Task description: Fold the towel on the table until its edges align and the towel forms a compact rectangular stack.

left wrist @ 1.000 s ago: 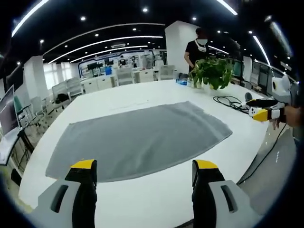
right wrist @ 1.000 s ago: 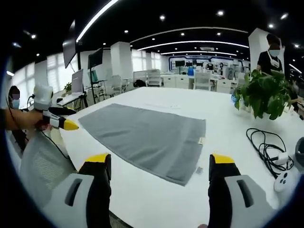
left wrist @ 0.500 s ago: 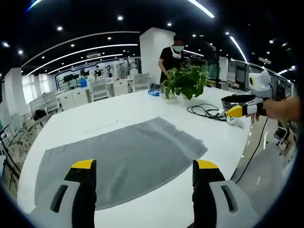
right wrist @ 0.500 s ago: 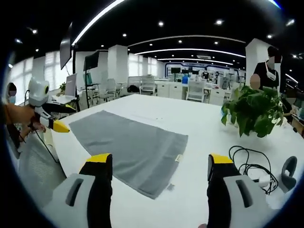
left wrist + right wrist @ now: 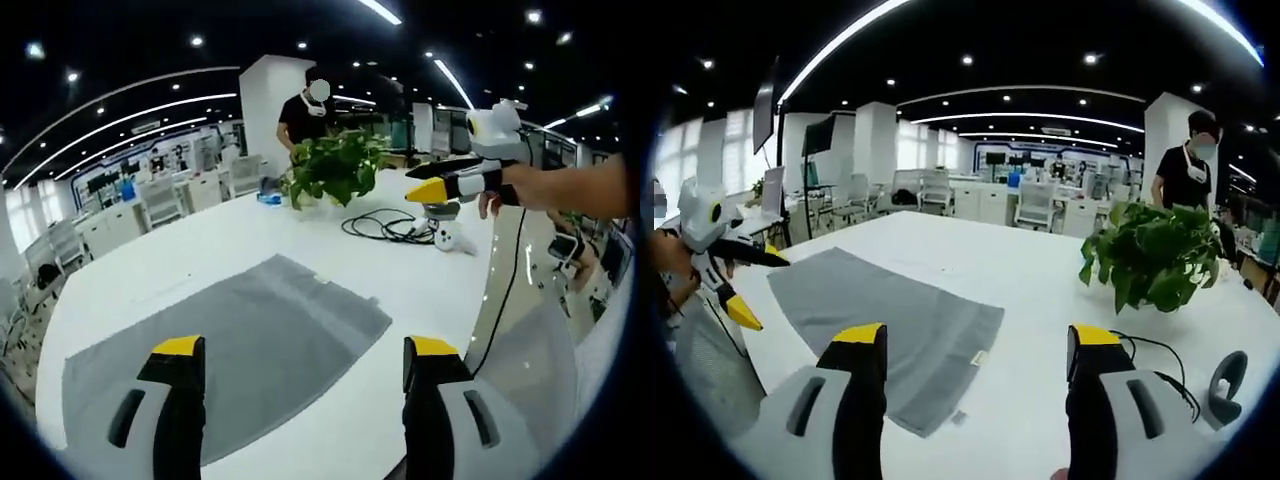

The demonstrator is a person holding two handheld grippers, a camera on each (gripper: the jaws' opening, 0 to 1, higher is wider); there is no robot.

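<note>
Large white table [image 5: 250, 240] carries a flat grey rectangular towel [image 5: 220, 345], spread unfolded, nearer the left gripper side. Green leafy potted plant [image 5: 1150, 260] and a black coiled cable [image 5: 385, 225] sit well apart from the towel. Left gripper [image 5: 295, 350] hangs above the towel's near edge, jaws spread, nothing held. Right gripper [image 5: 975, 340] is above the table, jaws released, empty.

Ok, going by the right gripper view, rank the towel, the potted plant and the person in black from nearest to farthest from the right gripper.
From the right gripper:
1. Towel: spread flat on the white table, just ahead, to the left.
2. Potted plant: farther along the table, to the right.
3. Person in black: standing behind the plant, at the table's far side.
</note>
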